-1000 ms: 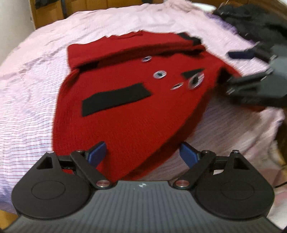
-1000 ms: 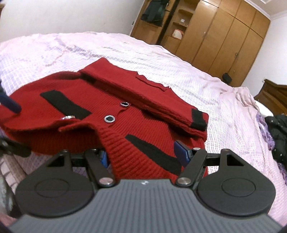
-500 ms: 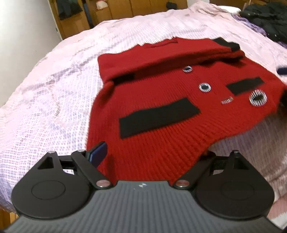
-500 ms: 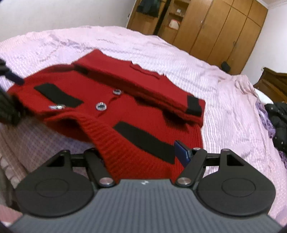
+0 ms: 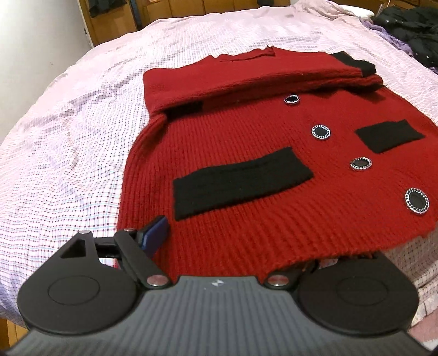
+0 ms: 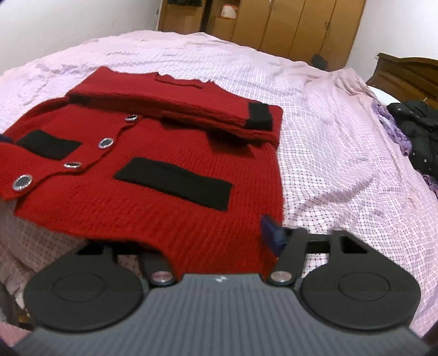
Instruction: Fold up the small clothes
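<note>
A red cardigan (image 5: 246, 169) lies buttoned-side up on the pink checked bedsheet (image 5: 68, 137), its sleeves already folded across the upper part, and its bottom hem is raised off the bed by both grippers. Over the last second the garment has gone from slack and bunched between the two tools to spread wide and taut, with the hem now running level from one corner to the other; that suggests the pair is set up to carry the lower half up and over toward the collar. The left gripper (image 5: 219, 246) has the hem's left corner between its fingers, though only one blue pad (image 5: 156, 231) shows and the other is buried under the knit, so it appears clamped on the cloth without the closure being plainly visible. The right gripper (image 6: 219, 241) reads the same way at the right corner, one blue pad (image 6: 269, 232) showing beside the fabric. The left view shows all four buttons (image 5: 320, 132) and both black pocket strips (image 5: 241, 183) clearly. The right view alone shows the wooden wardrobe (image 6: 287, 24) behind the bed, and a pile of dark clothes (image 6: 418, 128) well apart on the sheet.
</note>
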Demonstrator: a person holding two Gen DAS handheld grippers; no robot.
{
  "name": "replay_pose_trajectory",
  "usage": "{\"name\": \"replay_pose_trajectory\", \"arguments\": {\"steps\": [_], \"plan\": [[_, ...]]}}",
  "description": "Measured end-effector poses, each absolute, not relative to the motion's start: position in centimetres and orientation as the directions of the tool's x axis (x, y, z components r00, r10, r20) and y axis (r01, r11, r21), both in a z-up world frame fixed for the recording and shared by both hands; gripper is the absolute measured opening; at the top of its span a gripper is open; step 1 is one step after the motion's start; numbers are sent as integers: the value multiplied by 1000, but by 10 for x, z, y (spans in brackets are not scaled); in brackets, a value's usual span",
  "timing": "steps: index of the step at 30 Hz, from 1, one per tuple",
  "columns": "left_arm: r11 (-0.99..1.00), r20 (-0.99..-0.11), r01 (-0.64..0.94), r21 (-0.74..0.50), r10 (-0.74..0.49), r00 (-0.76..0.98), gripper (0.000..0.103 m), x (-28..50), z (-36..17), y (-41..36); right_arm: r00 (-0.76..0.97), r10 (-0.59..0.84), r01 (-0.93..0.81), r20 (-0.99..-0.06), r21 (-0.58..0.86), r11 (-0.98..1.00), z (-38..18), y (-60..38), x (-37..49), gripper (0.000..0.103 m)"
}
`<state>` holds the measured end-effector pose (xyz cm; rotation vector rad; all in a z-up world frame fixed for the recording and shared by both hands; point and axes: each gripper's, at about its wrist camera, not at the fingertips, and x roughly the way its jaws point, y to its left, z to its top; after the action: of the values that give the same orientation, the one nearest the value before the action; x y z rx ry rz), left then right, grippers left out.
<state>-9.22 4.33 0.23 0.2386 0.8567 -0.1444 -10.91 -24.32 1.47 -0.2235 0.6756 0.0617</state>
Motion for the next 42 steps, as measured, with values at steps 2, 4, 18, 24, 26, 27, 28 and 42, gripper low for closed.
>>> {"name": "replay_pose_trajectory", "arguments": {"steps": [2,4,18,24,26,27,28,42], "plan": [[965,-750,216,148,-33,660,81,-94,4,44,788,-6,-124,-616,-168,978,16,-247,-109,39],[963,-733,229,143,-52,679,65,-97,8,43,795,-7,-118,-607,-166,979,17,-250,-108,24],[959,-636,266,101,-144,758,17,-87,46,37,860,35,-79,-509,-67,995,40,-262,-100,12],[958,-578,261,122,-145,803,15,-66,68,34,893,33,-59,-449,-44,997,56,-260,-84,10],[961,-567,250,123,-139,812,15,-55,75,33,903,29,-50,-429,-37,998,62,-260,-78,10],[961,-559,246,125,-137,818,14,-49,78,32,907,28,-47,-420,-35,998,64,-260,-74,10],[961,-550,243,129,-135,824,14,-44,82,31,911,25,-42,-412,-33,999,67,-260,-71,10],[964,-486,212,159,-110,867,14,43,107,18,929,-44,30,-368,-43,999,84,-260,3,10]]}}
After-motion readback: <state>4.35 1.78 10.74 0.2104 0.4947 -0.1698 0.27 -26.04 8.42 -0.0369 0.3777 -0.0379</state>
